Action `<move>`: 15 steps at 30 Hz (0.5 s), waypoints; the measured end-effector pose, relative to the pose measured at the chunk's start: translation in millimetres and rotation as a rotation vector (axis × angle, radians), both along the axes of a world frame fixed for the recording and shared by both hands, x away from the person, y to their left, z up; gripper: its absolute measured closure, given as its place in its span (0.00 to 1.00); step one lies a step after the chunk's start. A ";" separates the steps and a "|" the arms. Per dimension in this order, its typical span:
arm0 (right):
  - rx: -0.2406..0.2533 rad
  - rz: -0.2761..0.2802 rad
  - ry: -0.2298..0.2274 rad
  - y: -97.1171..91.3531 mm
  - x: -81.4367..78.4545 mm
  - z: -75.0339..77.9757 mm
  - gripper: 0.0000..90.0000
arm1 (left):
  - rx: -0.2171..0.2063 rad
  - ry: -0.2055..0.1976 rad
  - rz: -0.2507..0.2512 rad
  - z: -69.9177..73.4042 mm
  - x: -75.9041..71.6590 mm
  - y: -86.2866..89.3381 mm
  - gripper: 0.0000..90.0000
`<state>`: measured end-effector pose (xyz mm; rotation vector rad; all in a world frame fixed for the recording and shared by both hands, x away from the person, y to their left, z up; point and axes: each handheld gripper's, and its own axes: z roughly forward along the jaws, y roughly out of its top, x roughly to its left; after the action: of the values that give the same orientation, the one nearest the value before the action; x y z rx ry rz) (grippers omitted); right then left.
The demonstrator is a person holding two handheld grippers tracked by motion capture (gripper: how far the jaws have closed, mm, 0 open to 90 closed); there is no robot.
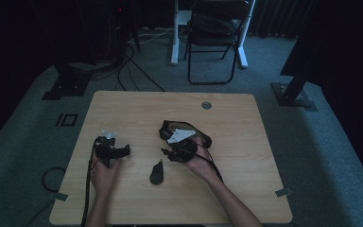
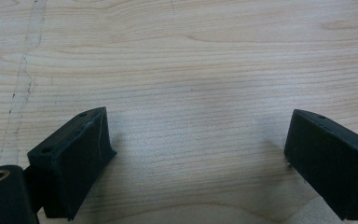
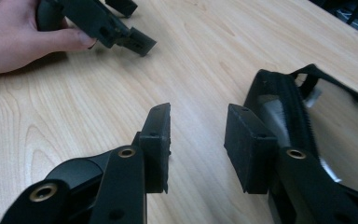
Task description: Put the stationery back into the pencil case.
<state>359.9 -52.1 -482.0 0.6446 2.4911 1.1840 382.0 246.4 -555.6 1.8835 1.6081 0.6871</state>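
Black mesh-sided pouch [image 1: 185, 131] lies open near table centre, mouth facing up, just at 1 o'clock of my right gripper [image 1: 166, 152]. In the right gripper view the pouch [image 3: 284, 107] sits right beside the right-hand jaw, ribbed black rim up, pale inside showing; I can't tell if jaw and rim actually touch. Right gripper [image 3: 198, 137] jaws stand partly apart, bare wood between them, nothing held. No earlier frame to compare, so I'm reporting only that gap.

Second dark item, a small flat teardrop-shaped piece [image 1: 157, 172], lies on the light wood table [image 1: 246, 189] at 7 o'clock of the right gripper, near it but apart. Too dim to say what it is.

Left gripper [image 1: 125, 150] sits at 9 o'clock of the pouch, well apart from it, held low over the table by the left hand [image 1: 105, 174]. Left gripper view: left gripper [image 2: 198, 149] jaws spread wide, only wood grain between them, gripping nothing. Same gripper shows far off in the right gripper view at 11 o'clock [image 3: 137, 42], with the left hand [image 3: 14, 32] around its body.

Right hand [image 1: 199, 163] comes in from 5 o'clock. Grey plate [image 1: 180, 135] on top of the right gripper overlaps the pouch in the high view.
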 end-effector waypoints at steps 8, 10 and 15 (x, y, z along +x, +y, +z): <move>-0.026 0.020 0.011 11.8 -7.3 -9.6 0.68 | 0.000 0.000 0.000 0.0 0.0 0.0 0.08; -0.028 0.019 0.018 14.5 -8.5 -12.7 0.68 | 0.000 0.000 0.000 0.0 0.0 0.0 0.08; -0.041 0.022 0.027 20.1 -10.6 -18.9 0.66 | 0.000 -0.001 0.000 -0.1 0.0 0.0 0.08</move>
<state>349.3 -32.0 -500.9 0.6286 2.5436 1.1365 382.0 246.4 -555.7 1.8830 1.6075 0.6876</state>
